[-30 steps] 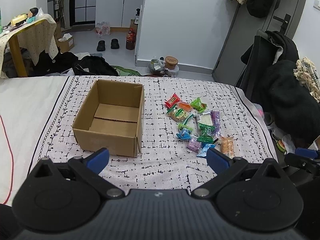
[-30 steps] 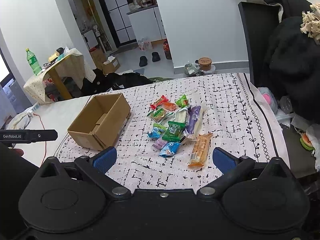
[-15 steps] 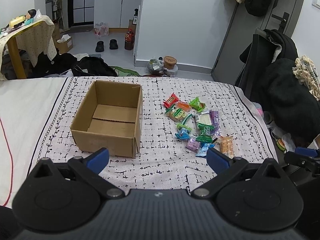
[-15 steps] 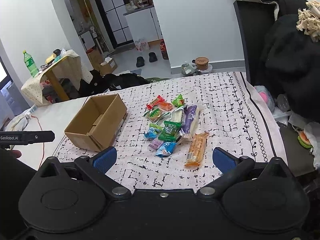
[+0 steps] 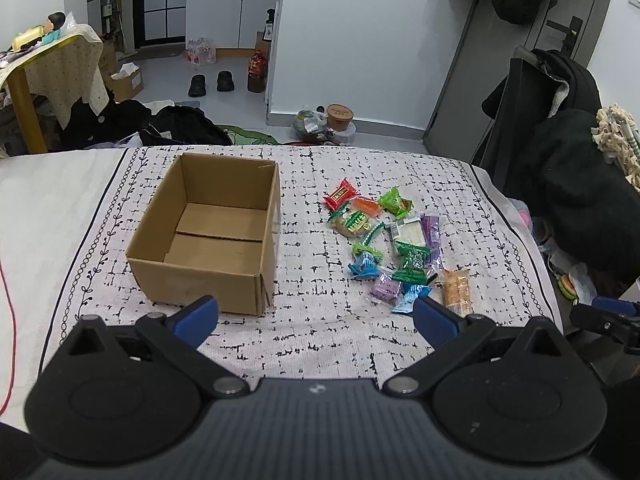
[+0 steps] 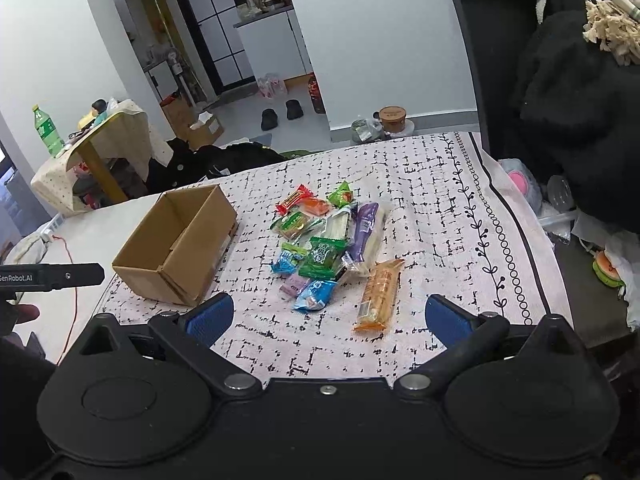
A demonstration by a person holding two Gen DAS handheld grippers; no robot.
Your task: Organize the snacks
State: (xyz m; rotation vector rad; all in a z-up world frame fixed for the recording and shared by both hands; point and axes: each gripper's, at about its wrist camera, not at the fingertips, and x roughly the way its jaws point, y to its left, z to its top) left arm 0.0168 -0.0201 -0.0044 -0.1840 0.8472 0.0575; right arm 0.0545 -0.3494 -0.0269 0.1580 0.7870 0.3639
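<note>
An empty open cardboard box [image 5: 208,236] [image 6: 180,244] stands on the patterned tablecloth [image 5: 312,332]. To its right lies a pile of several wrapped snacks [image 5: 392,248] [image 6: 328,244], with an orange packet [image 6: 380,294] [image 5: 456,292] nearest me and a red one [image 5: 339,196] at the far side. My left gripper [image 5: 316,318] is open and empty, held above the table's near edge in front of the box. My right gripper [image 6: 326,318] is open and empty, short of the snack pile.
A black chair draped with dark clothes [image 5: 560,168] stands right of the table. A side table with a cloth [image 6: 96,144] and a green bottle [image 6: 46,130] stands at the left. Shoes, bags and a cardboard box lie on the floor behind. A red cable [image 5: 10,320] runs along the left.
Both grippers have drifted slightly, so the box and snacks sit a little differently in view. Both stay open and nothing on the table has moved.
</note>
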